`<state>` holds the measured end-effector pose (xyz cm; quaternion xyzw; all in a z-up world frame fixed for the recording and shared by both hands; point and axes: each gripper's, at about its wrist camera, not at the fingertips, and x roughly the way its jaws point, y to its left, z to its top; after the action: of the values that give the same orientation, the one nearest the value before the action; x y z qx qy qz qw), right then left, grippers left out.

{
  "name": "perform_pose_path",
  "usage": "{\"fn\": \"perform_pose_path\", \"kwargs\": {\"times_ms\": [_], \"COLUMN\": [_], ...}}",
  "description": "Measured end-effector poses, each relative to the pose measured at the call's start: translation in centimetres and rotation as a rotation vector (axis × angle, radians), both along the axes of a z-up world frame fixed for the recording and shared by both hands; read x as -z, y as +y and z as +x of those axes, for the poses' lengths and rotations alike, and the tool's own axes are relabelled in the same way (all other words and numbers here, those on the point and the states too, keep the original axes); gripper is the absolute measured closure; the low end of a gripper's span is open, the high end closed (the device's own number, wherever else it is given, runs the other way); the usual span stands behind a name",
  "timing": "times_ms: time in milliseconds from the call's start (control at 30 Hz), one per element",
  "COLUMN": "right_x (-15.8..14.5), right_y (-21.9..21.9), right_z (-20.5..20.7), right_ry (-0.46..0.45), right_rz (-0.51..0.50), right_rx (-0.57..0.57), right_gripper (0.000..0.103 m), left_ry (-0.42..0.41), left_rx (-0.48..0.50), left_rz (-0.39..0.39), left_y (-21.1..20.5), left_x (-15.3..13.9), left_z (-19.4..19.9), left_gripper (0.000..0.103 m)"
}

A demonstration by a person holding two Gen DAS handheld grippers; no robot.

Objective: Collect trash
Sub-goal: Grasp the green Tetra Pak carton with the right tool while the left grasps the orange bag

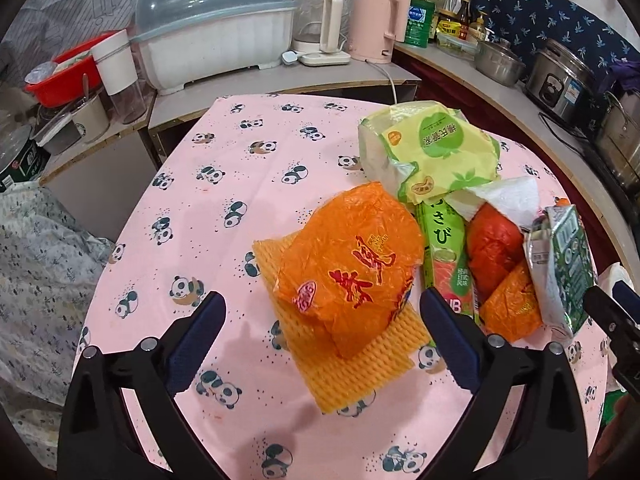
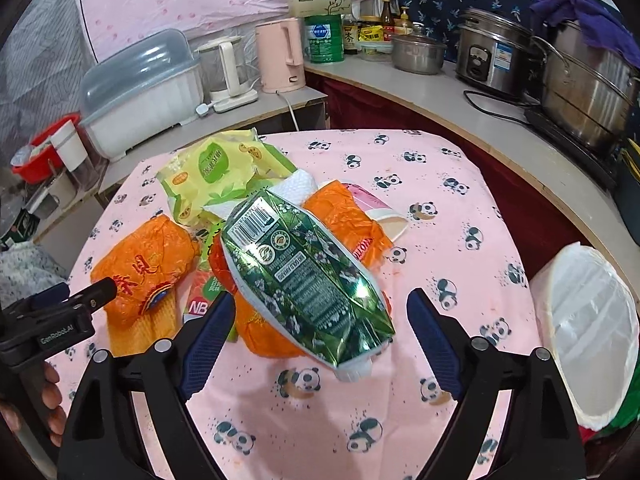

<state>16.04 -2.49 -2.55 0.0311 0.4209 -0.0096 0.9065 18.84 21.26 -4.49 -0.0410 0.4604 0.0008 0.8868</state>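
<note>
A pile of trash lies on the pink panda tablecloth point(image 1: 224, 184). My left gripper point(image 1: 323, 300) is open above an orange plastic wrapper point(image 1: 352, 256) that rests on a yellow foam net point(image 1: 352, 368); its pads do not touch the wrapper. My right gripper point(image 2: 322, 298) is open too, with a flattened green drink carton point(image 2: 304, 280) lying between its fingers on top of orange bags point(image 2: 344, 216). A yellow-green wrapper point(image 1: 436, 148), a green wasabi box point(image 1: 444, 248) and a white paper towel point(image 1: 508, 196) lie behind. The carton point(image 1: 560, 264) also shows in the left wrist view.
A bin with a white liner point(image 2: 592, 340) stands at the table's right edge. Behind the table, a counter holds a covered dish rack point(image 1: 212, 32), a pink kettle point(image 2: 280, 56), steel pots point(image 2: 580, 80) and a rice cooker point(image 2: 492, 56). A squashed pink paper cup point(image 2: 380, 208) lies behind the pile.
</note>
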Motion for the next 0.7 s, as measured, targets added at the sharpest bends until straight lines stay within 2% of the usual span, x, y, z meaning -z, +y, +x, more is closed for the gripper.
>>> {"fn": "perform_pose_path", "kwargs": {"times_ms": [167,300,400,533,600,700], "right_x": [1.4,2.4,2.9,3.5,3.5,3.4], "right_y": [0.5,0.7,0.8,1.0,1.0,0.4], "right_z": [2.1,3.2,3.8,4.2,4.0,3.5], "right_ry": [0.028,0.042,0.050,0.073,0.075,0.068], "right_rz": [-0.035,-0.037,-0.031,-0.023,-0.008,0.019], "right_rx": [-0.017,-0.030,-0.036,-0.047,-0.047,-0.031], "right_gripper": [0.019,0.014,0.014,0.015,0.022,0.022], "left_ry": [0.027,0.055,0.069,0.091,0.082,0.057], "left_rx": [0.022,0.041,0.077,0.135,0.155,0.178], "left_rz": [0.006,-0.019,-0.022,-0.032,-0.030,-0.024], "left_y": [-0.4,-1.0,-2.0,-3.9,-4.7,-5.7], "left_x": [1.3,2.2,2.5,2.9,2.7,2.3], "left_z": [1.9,3.0,3.5,3.5,3.1,2.4], "left_gripper": [0.010,0.011,0.022,0.050,0.057,0.064]}}
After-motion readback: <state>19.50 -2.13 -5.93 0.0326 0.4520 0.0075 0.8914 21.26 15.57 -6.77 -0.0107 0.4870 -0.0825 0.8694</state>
